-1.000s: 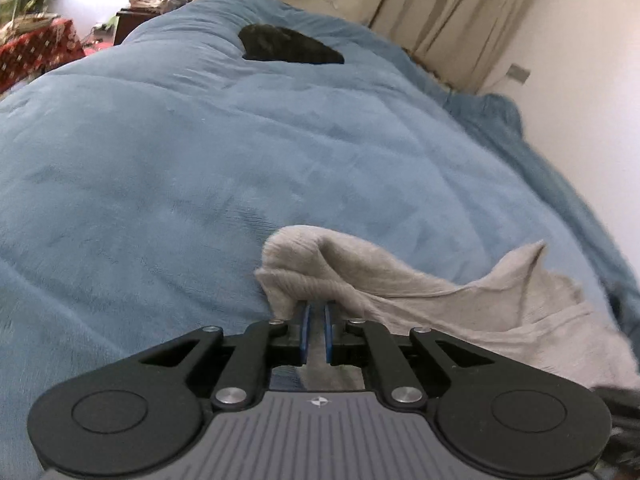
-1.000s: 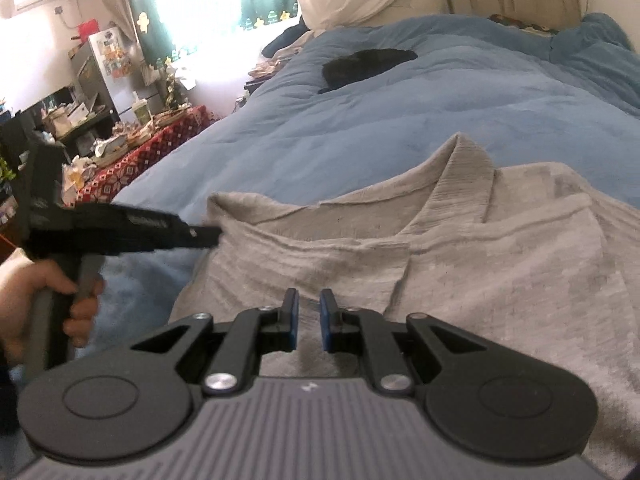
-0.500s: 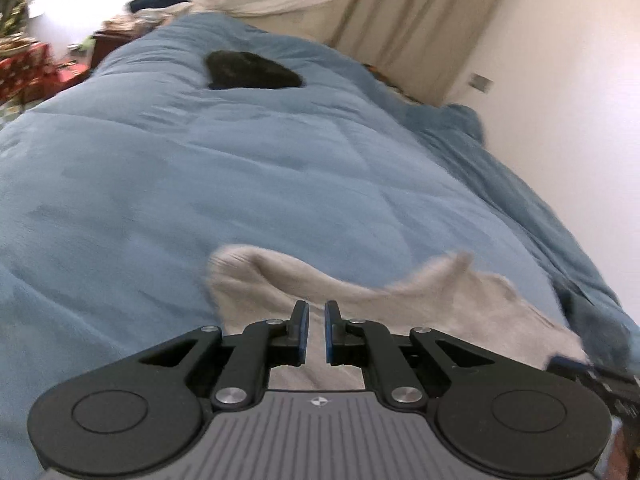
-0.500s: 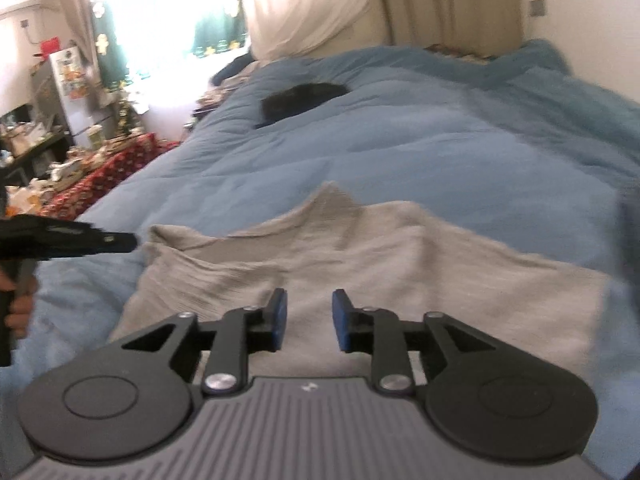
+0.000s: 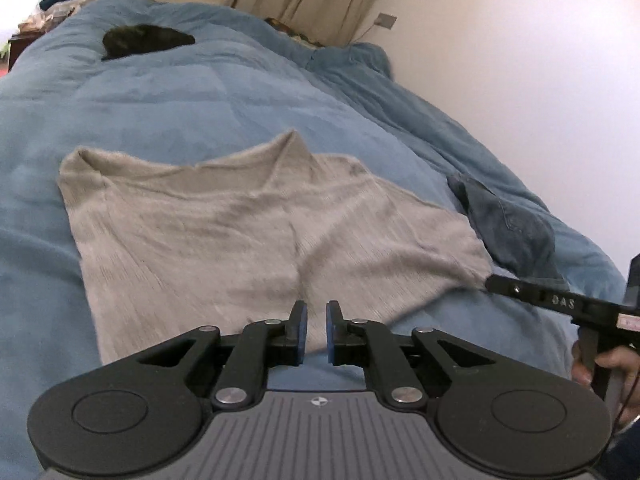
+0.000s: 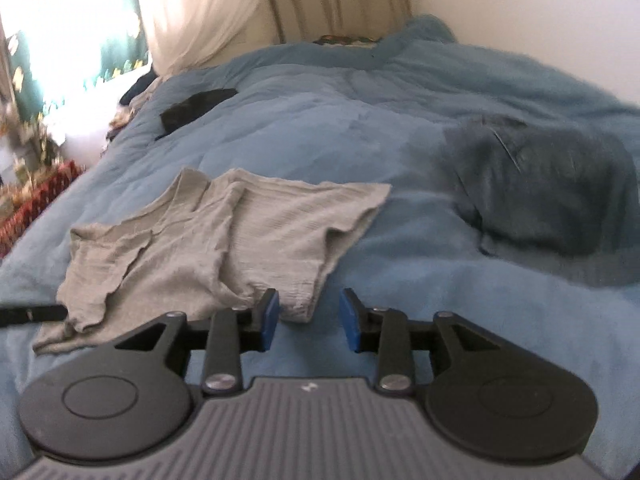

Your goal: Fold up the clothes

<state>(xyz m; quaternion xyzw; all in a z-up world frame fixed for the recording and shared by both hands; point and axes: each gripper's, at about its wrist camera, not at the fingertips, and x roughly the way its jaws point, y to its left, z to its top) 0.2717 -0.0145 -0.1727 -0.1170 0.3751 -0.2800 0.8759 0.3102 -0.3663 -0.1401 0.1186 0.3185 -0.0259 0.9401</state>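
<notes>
A grey knit garment (image 5: 248, 232) lies spread on the blue bedcover (image 5: 160, 104); it also shows in the right wrist view (image 6: 224, 236), folded over on itself. My left gripper (image 5: 314, 330) hovers at the garment's near edge, its jaws a small gap apart and holding nothing. My right gripper (image 6: 308, 318) is open and empty, just off the garment's near right corner. The right gripper's tip (image 5: 520, 288) shows in the left wrist view beside the garment's right corner. The left gripper's tip (image 6: 32, 314) shows in the right wrist view at the garment's left edge.
Folded dark blue jeans (image 5: 508, 224) lie right of the grey garment, also seen in the right wrist view (image 6: 536, 184). A black garment (image 5: 144, 38) lies far up the bed. A white wall (image 5: 520, 60) runs along the right. Curtains (image 6: 304, 0) hang at the head.
Both grippers let go of the grey garment and pulled back from it. The right gripper opened wide. The garment now lies flat on the bed.
</notes>
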